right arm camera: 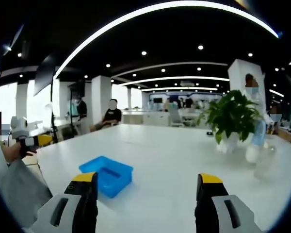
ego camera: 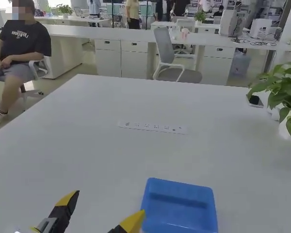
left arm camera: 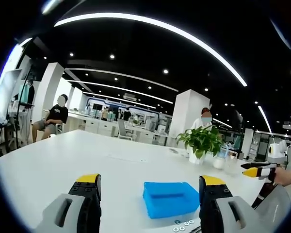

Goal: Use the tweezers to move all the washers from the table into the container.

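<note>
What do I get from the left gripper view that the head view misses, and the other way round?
Left gripper view: a cluster of washers on the table, on the near side of the blue container, and the right gripper at the right edge. Head view: the white power strip mid-table and a dark phone near the plant. Shared: the container, the plant, the white table and a seated person.

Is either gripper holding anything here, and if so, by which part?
Nothing is held: the left gripper and right gripper both stand with jaws wide open and nothing between them.
</note>
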